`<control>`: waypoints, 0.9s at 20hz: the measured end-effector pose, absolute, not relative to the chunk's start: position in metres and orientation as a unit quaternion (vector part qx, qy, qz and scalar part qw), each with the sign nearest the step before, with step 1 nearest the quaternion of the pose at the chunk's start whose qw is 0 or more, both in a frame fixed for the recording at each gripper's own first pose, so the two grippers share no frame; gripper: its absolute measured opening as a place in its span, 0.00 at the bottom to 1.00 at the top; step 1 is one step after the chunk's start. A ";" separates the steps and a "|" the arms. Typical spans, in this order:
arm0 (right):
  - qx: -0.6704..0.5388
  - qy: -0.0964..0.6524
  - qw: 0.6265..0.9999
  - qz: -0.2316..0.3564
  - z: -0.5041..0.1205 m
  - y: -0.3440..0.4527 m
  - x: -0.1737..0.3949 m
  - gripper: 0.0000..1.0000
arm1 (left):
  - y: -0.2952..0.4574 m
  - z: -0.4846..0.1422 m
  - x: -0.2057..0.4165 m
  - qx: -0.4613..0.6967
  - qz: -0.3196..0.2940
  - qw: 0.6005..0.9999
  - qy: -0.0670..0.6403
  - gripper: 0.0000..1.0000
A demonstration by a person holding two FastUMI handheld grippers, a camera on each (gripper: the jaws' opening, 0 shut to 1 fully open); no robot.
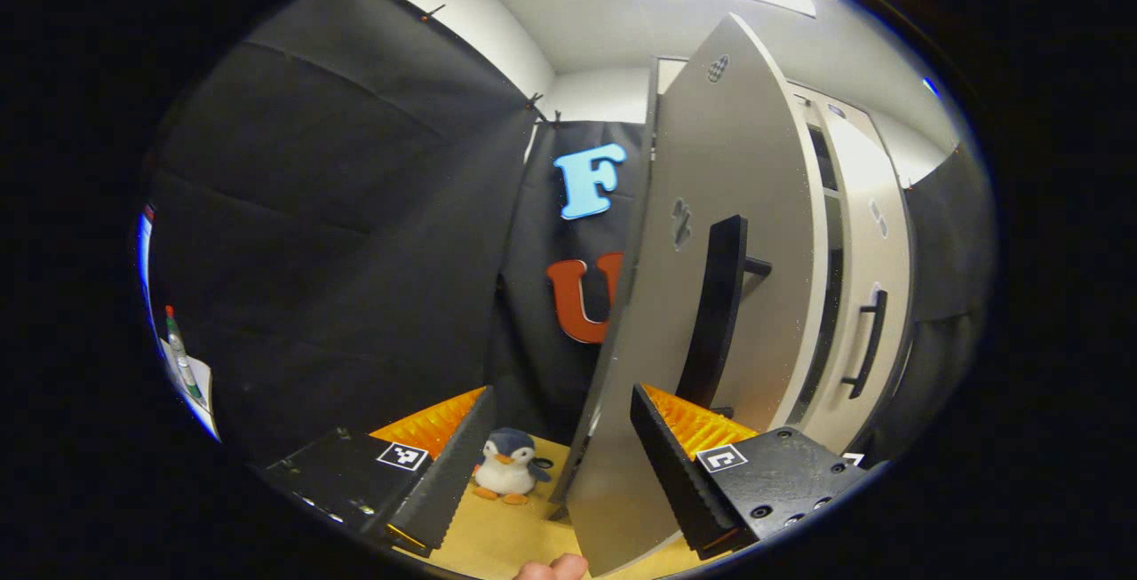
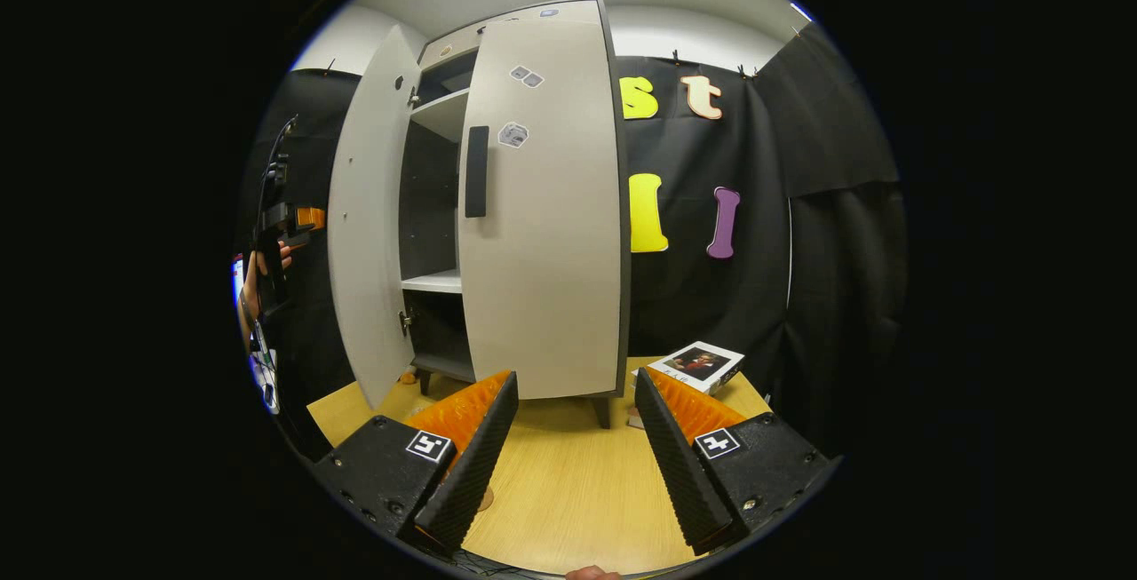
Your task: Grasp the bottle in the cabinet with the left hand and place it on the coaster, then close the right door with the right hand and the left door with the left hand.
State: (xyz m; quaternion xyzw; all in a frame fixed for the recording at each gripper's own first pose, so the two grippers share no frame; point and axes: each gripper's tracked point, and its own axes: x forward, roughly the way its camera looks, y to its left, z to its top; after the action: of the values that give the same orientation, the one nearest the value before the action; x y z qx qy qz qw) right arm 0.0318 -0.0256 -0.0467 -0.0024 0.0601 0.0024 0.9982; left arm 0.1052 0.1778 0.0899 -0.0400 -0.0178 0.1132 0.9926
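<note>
My left gripper (image 1: pixel 555 464) is open and close to the outer face of the cabinet's open left door (image 1: pixel 711 145). The door's bottom corner shows between my fingers, and its black handle (image 1: pixel 718 313) is just above the right finger (image 1: pixel 675 464). A slim bottle (image 1: pixel 178 351) with a red cap stands at the far left edge, small and distorted. My right gripper (image 2: pixel 568 456) is open above the wooden table (image 2: pixel 568 491), facing the cabinet. The right door (image 2: pixel 542 234) lies across the cabinet front. The left door (image 2: pixel 369 234) is swung wide, baring shelves (image 2: pixel 435 281).
A penguin plush (image 1: pixel 506 466) sits on the table beside the left door's foot. A flat white box (image 2: pixel 697 365) lies to the right of the cabinet. A hand holds the left gripper (image 2: pixel 275 242) out beyond the open door. Black cloth walls enclose the table.
</note>
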 end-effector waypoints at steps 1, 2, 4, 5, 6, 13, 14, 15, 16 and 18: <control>-0.003 0.059 0.998 0.000 -0.045 -0.027 0.031 0.82 | 0.164 0.088 0.108 -0.040 0.095 0.995 -0.016 0.99; -0.004 0.058 0.998 -0.002 -0.043 -0.028 0.030 0.82 | 0.156 0.088 0.111 -0.042 0.084 0.995 -0.016 1.00; -0.004 0.057 0.998 -0.006 -0.042 -0.029 0.028 0.82 | 0.150 0.082 0.116 -0.036 0.083 0.996 -0.010 0.95; -0.005 0.057 0.998 -0.009 -0.041 -0.030 0.026 0.82 | 0.148 0.081 0.115 -0.032 0.082 0.996 -0.008 1.00; -0.007 0.056 0.998 -0.012 -0.040 -0.032 0.026 0.82 | 0.146 0.081 0.114 -0.029 0.080 0.996 -0.010 1.00; -0.004 0.055 0.998 -0.015 -0.038 -0.038 0.023 0.82 | 0.120 0.083 0.095 -0.007 0.061 0.998 -0.015 0.95; -0.004 0.054 0.998 -0.013 -0.038 -0.037 0.024 0.82 | 0.116 0.079 0.090 -0.006 0.060 0.998 -0.015 1.00; -0.002 0.051 0.999 -0.011 -0.036 -0.036 0.025 0.82 | 0.111 0.072 0.084 -0.004 0.059 0.998 -0.016 1.00; 0.000 0.050 0.999 -0.010 -0.037 -0.037 0.025 0.82 | 0.105 0.063 0.079 -0.003 0.060 0.998 -0.014 1.00; 0.004 0.049 0.999 -0.006 -0.037 -0.036 0.026 0.82 | 0.087 0.037 0.062 -0.010 0.062 0.998 -0.004 0.95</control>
State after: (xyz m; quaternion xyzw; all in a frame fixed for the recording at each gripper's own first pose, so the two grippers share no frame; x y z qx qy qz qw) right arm 0.0257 -0.0356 -0.0373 0.0042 0.0491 -0.0062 0.9988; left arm 0.0621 0.0869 0.0369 -0.0099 -0.0043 0.0619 0.9980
